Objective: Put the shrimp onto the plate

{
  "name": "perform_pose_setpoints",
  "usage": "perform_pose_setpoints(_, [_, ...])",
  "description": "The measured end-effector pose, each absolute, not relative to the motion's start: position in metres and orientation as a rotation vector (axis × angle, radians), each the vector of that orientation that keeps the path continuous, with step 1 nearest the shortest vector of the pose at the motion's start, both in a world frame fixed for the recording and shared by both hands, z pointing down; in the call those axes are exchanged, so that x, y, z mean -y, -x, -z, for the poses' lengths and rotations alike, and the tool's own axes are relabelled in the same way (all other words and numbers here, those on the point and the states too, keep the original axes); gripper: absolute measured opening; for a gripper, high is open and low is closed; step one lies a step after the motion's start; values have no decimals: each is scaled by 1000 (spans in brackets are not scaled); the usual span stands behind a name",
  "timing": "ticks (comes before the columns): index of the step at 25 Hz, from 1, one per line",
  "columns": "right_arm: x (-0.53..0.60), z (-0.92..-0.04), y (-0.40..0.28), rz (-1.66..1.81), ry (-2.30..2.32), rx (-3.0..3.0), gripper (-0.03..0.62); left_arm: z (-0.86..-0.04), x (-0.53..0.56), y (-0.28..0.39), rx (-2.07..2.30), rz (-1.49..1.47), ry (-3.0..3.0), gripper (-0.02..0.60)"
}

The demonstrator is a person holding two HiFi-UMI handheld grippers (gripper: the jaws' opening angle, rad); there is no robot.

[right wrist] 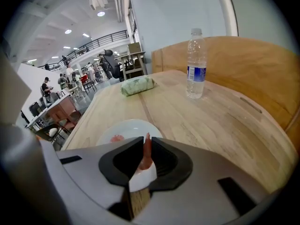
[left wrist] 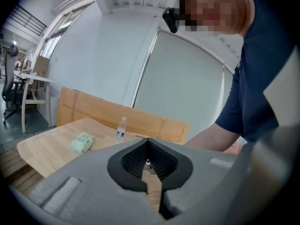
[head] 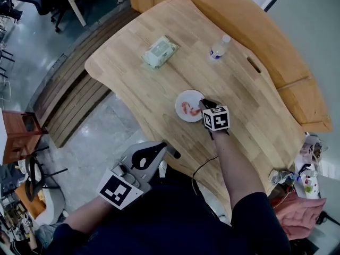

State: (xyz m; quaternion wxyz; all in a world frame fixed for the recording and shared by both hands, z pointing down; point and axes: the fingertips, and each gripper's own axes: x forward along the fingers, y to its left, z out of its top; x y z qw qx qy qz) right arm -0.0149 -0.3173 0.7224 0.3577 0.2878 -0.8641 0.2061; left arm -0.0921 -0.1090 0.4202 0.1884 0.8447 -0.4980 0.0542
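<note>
Right gripper [right wrist: 146,146] above the plate [right wrist: 126,128], jaws clenched on a shrimp [right wrist: 147,157] that stands upright between them, its tail end pointing up. The shrimp hangs over the near part of the plate, so the task's thing has reached its goal but is not yet let go. A second pink piece [right wrist: 115,138] lies on the plate to the left of the jaws; what it is cannot be told.

Left gripper [head: 171,153], well short of the plate and off the table [head: 255,116] edge, jaws closed with nothing between them. A bottle [head: 219,47] and a wipes pack [head: 159,52] stand far beyond the plate and play no part.

Risks, as judged:
- Opening the jaws from too high could let the shrimp bounce or roll over the near rim onto the table.
- A damp shrimp may cling to one pad and lift away with the gripper.
- Lowering too far could press the jaws on the rim and tip or slide the light plate.
</note>
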Motion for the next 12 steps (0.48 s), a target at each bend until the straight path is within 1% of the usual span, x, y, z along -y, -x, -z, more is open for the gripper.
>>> perform_pose_setpoints(12, [321, -743, 28, -428, -687, 2171, 60, -433, 107, 99, 1404, -163, -2338, 4])
